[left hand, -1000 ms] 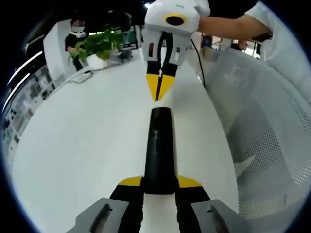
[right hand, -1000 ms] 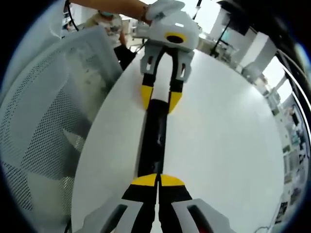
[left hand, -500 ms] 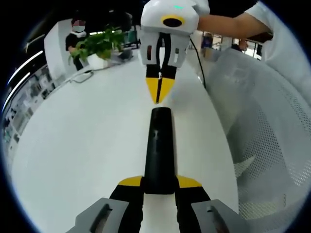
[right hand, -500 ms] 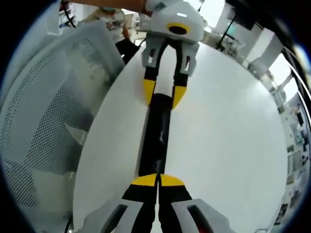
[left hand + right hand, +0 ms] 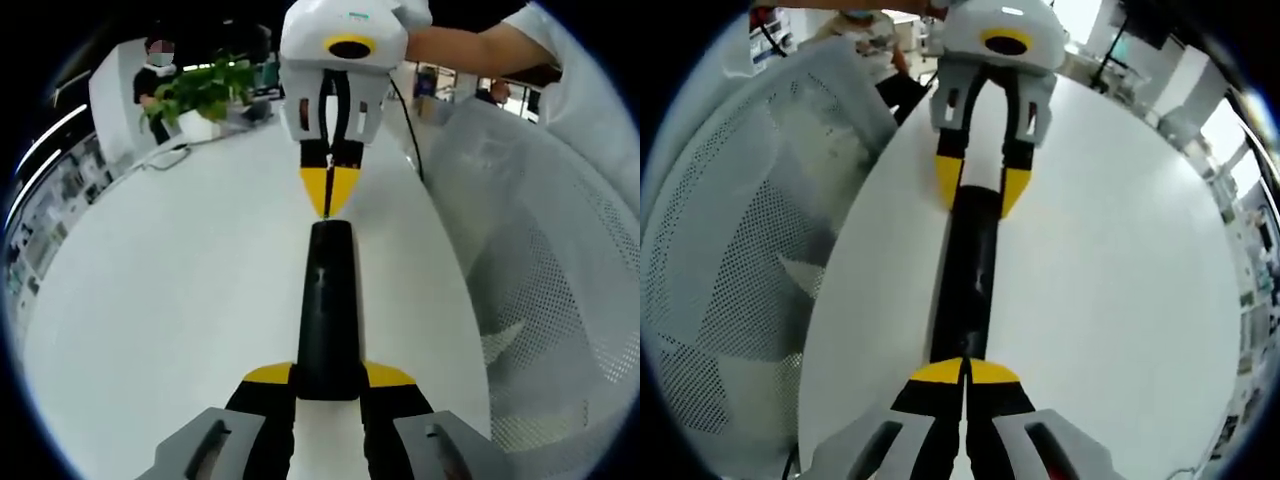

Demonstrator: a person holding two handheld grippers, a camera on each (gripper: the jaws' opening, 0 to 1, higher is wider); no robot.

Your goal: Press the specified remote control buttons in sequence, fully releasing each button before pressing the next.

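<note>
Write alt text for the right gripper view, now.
The right gripper, jaws shut, rests its yellow tips at the near end of a black remote lying on a white table. The left gripper clamps the remote's far end; a white mesh chair stands alongside.

slim glossy black remote control (image 5: 328, 305) (image 5: 971, 285) lies flat on white, running lengthwise up the frame's centre, near end clamped.

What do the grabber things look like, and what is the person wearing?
Each gripper has a white rounded body with a yellow oval ring around a dark spot, grey side frames, and black jaws ending in yellow tips: see the right gripper and the left gripper. A dark cable trails behind the right gripper. The person wears a white short sleeve.
</note>
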